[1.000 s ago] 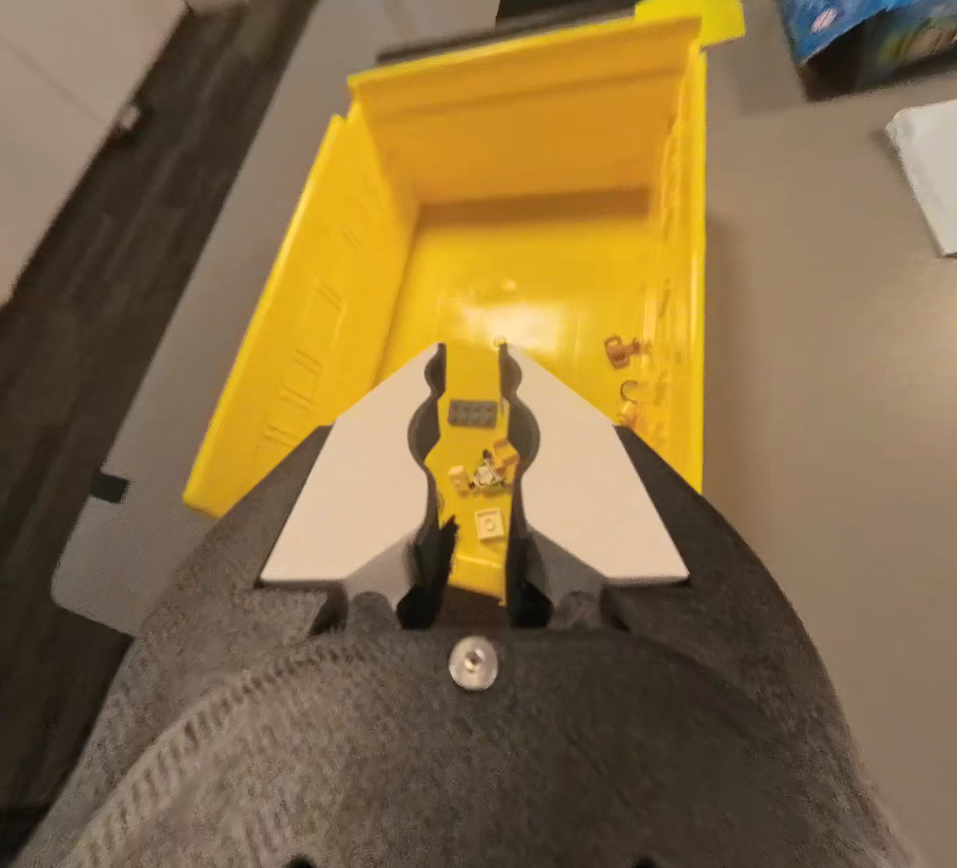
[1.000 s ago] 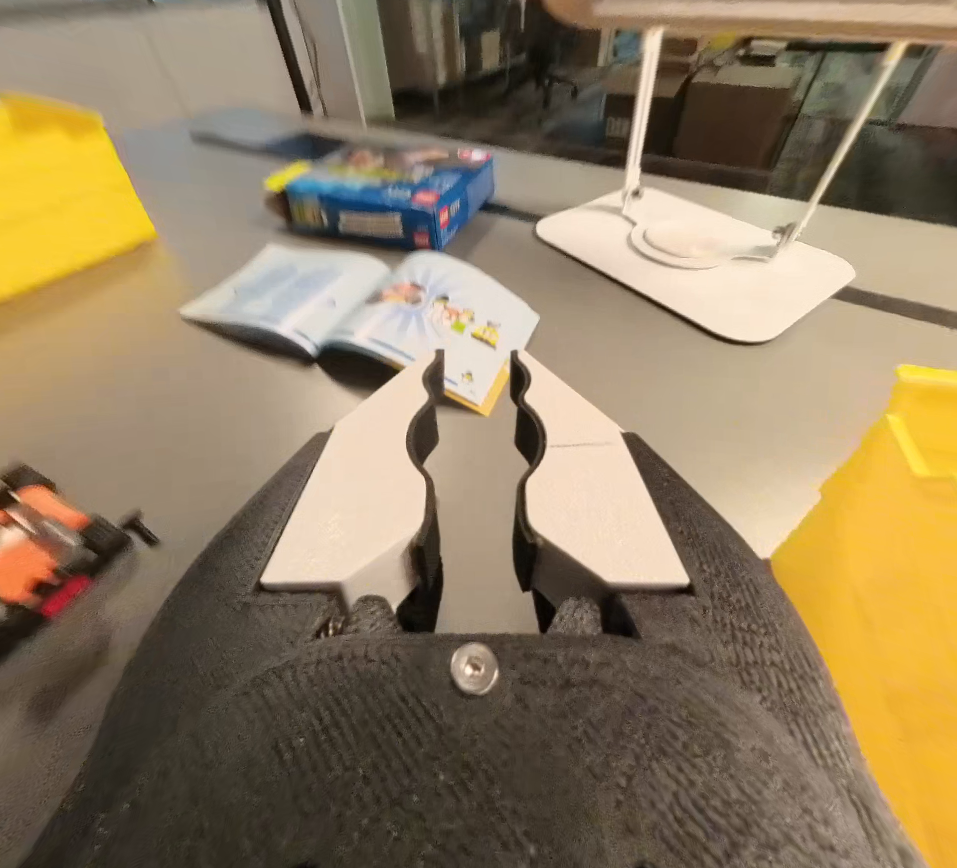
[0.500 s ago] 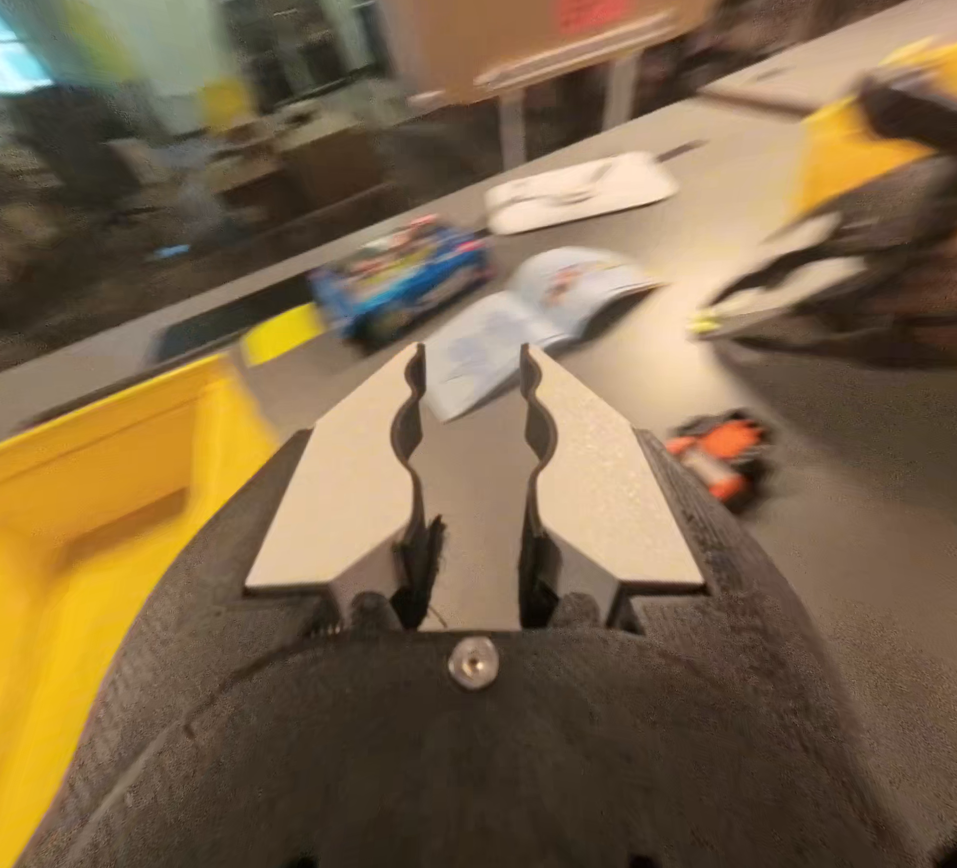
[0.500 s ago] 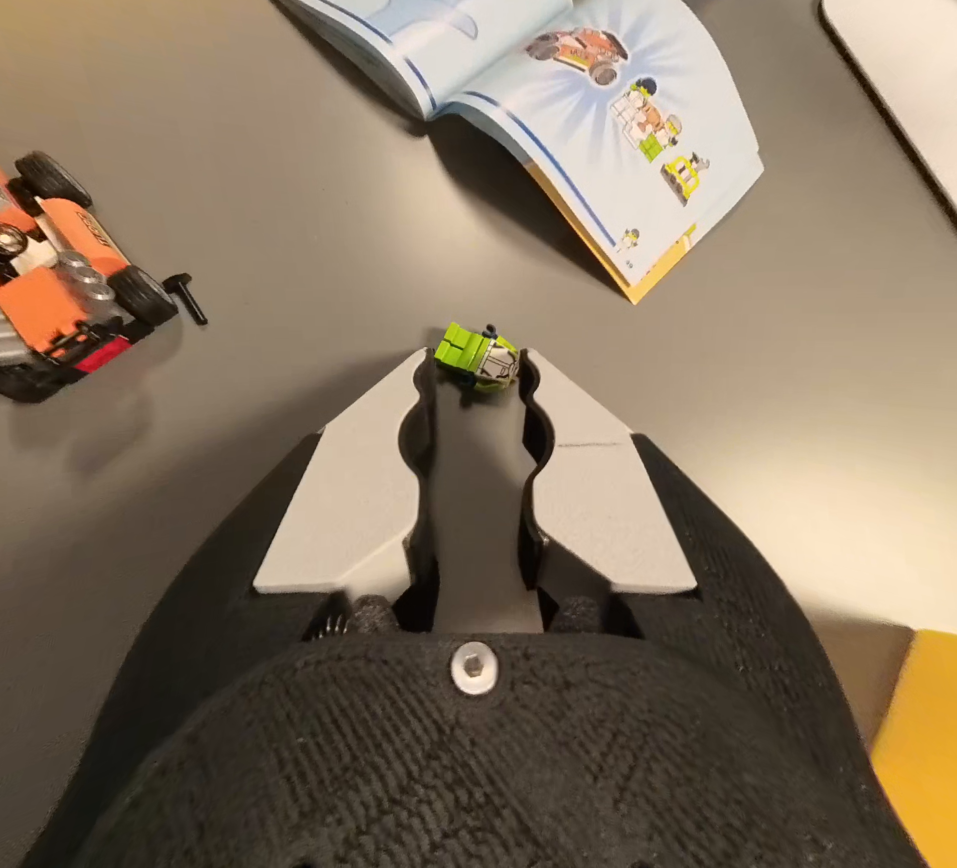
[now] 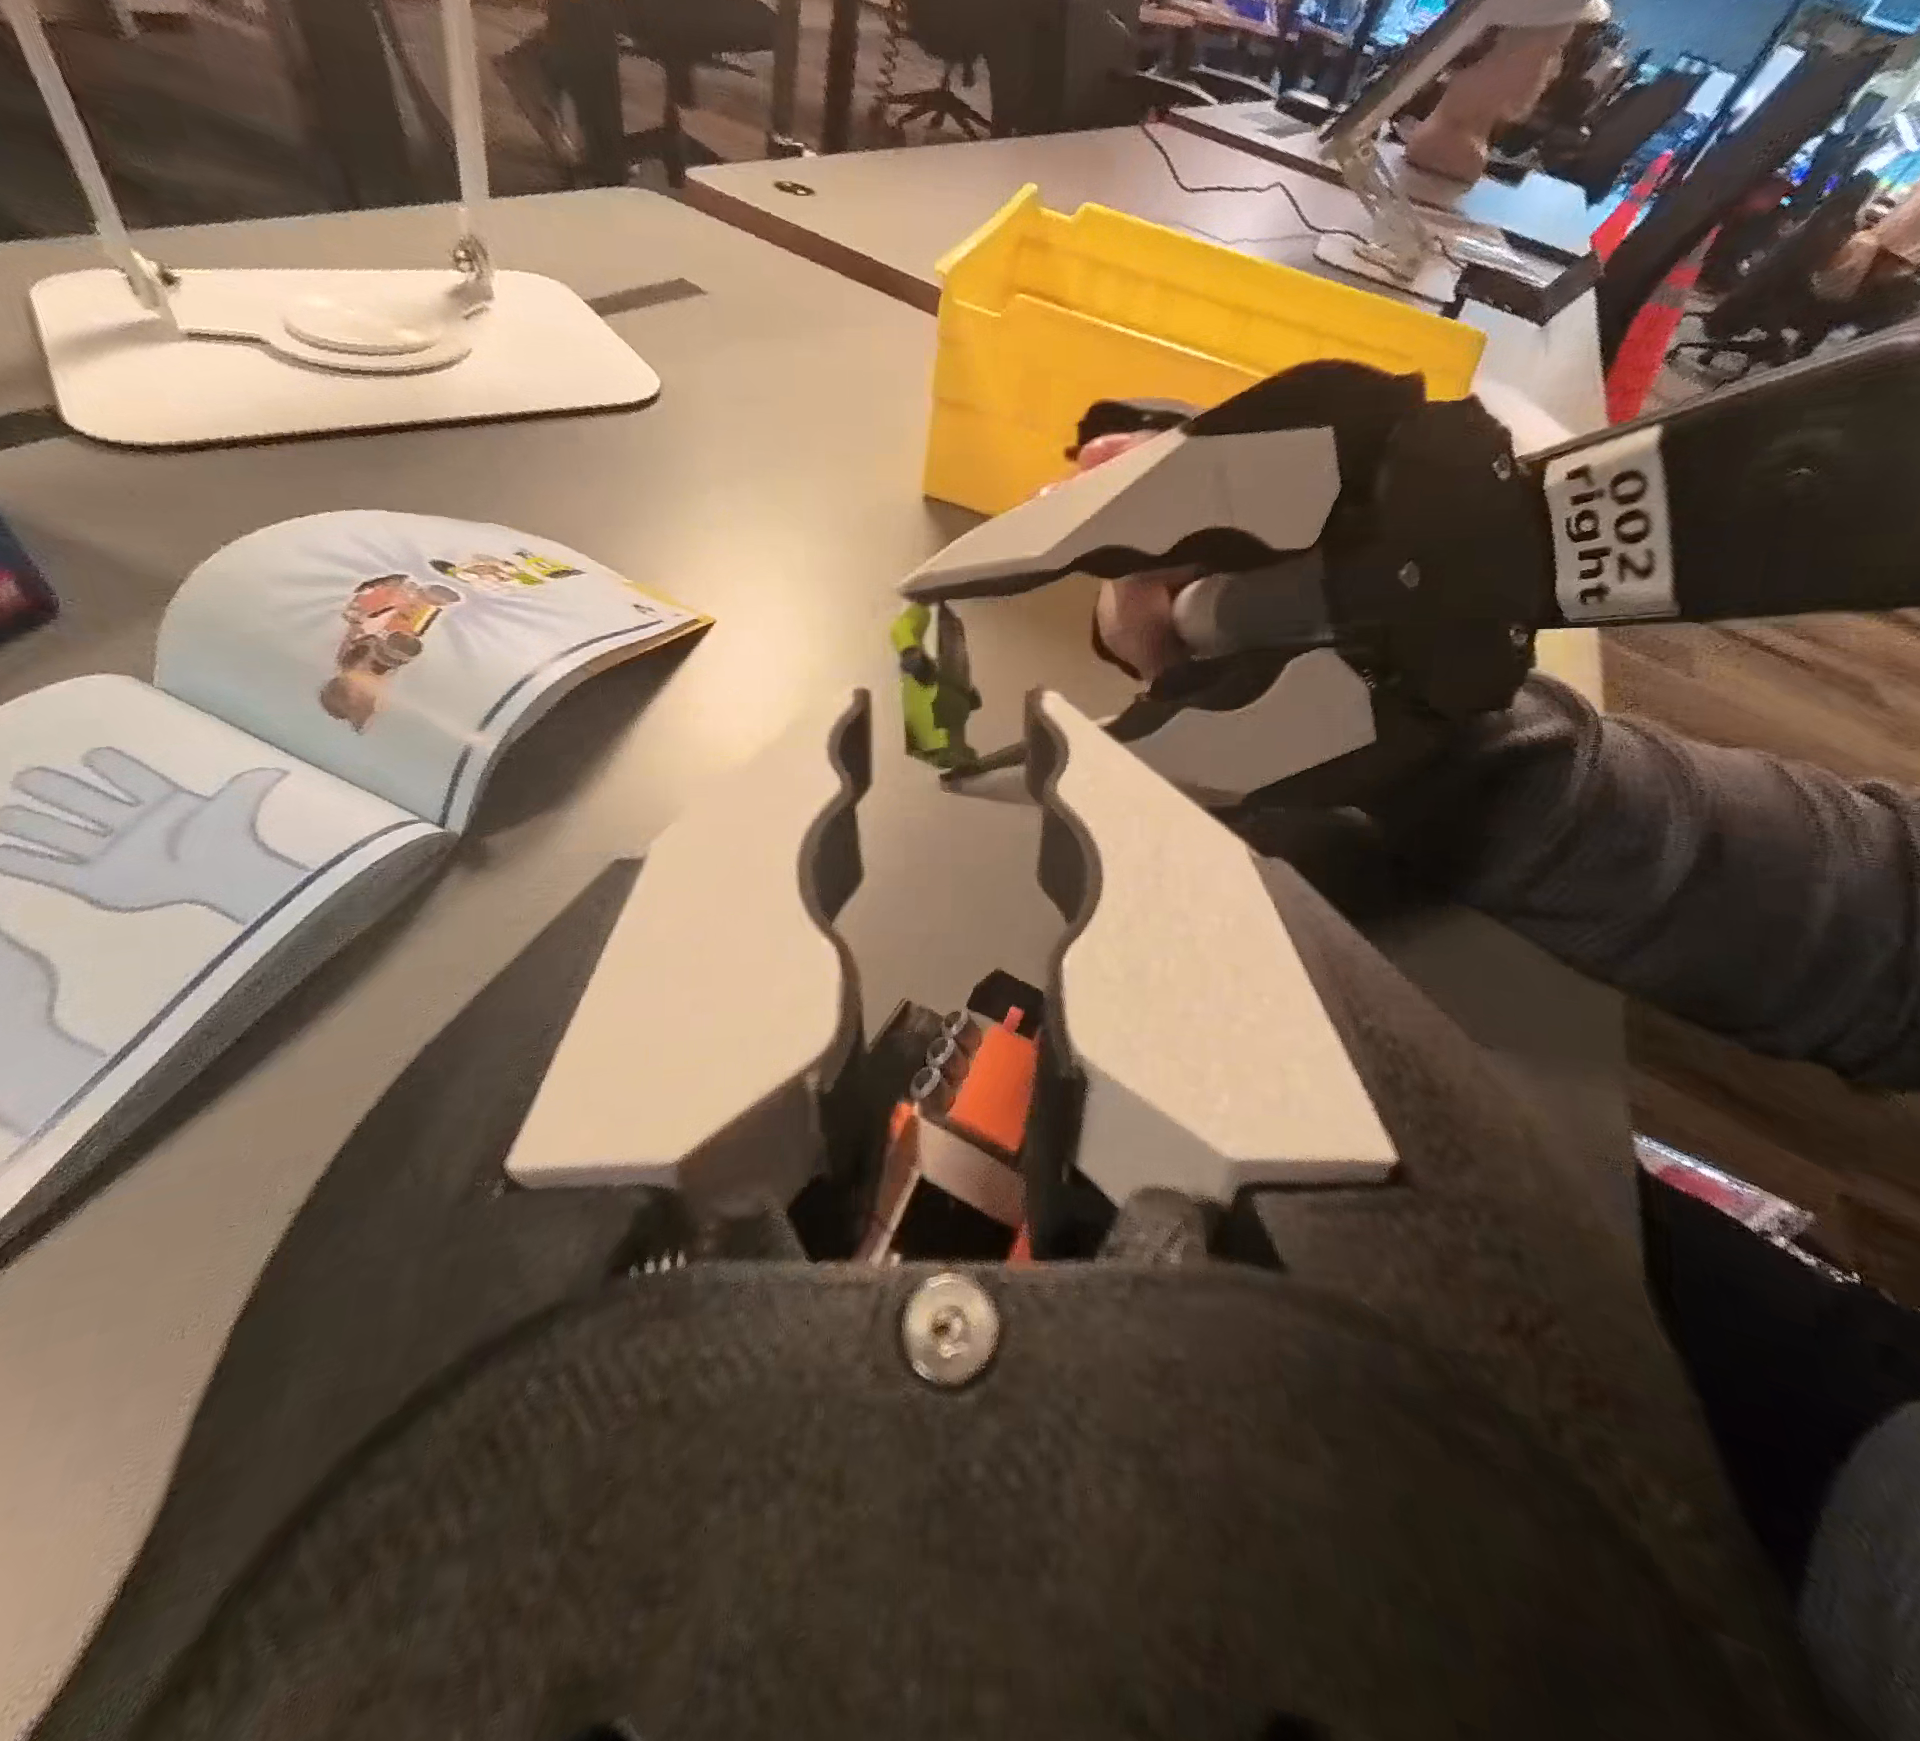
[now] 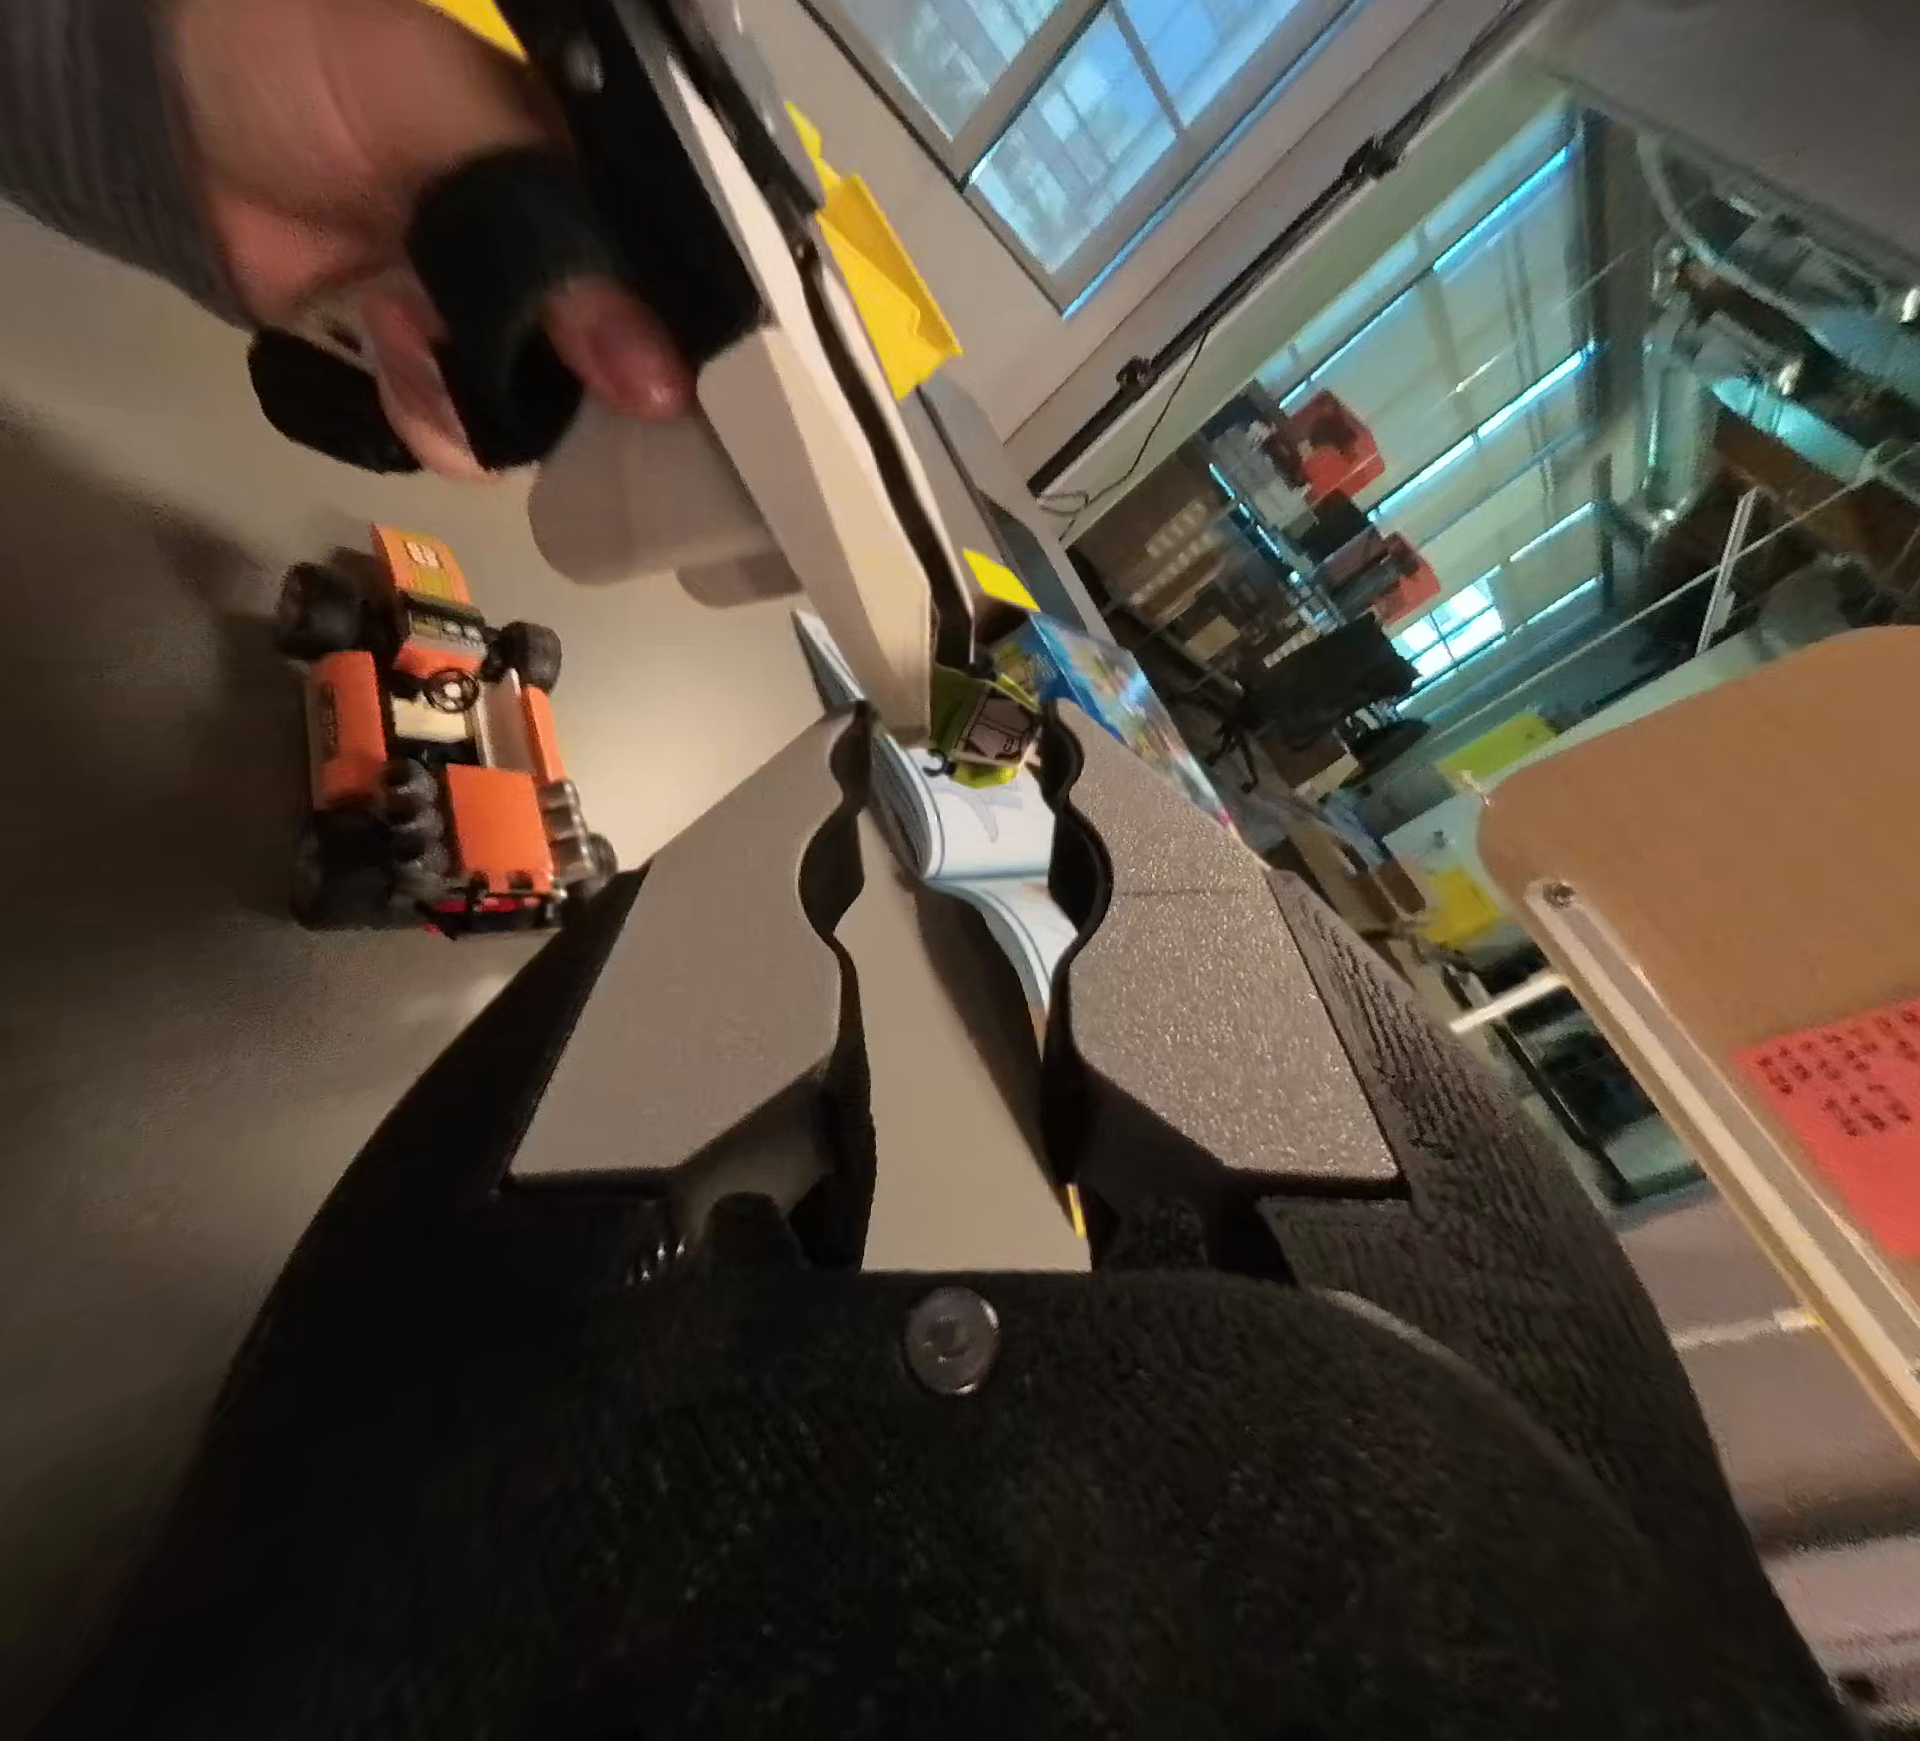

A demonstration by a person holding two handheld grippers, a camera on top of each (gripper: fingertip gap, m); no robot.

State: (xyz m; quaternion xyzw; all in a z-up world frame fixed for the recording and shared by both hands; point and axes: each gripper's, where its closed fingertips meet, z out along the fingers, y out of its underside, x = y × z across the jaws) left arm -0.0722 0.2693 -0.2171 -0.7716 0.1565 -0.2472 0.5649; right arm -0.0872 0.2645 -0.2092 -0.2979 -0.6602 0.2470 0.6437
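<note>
My right gripper (image 6: 951,730) is turned on its side and shut on a small lime-green toy figure (image 6: 982,725), held off the grey table. The left wrist view shows the figure (image 5: 930,694) pinched end to end between that gripper's two fingertips (image 5: 914,585). My left gripper (image 5: 945,709) is open. Its tips stand on either side of the figure with a gap on both sides, not pressing it. An orange and black toy car (image 5: 977,1068) lies on the table under my left gripper. It also shows in the right wrist view (image 6: 436,756).
An open booklet (image 5: 364,652) lies left of the grippers, with a white lamp base (image 5: 343,351) behind it. A yellow bin (image 5: 1143,341) stands behind the right gripper. A blue box (image 6: 1101,683) and another yellow bin (image 6: 883,278) lie farther off. A person's sleeve (image 5: 1662,860) crosses the right side.
My right gripper closed on the green figure lying on the table, lifted it and rolled sideways. My left gripper swung from over the yellow bin to meet it, its tips now around the figure.
</note>
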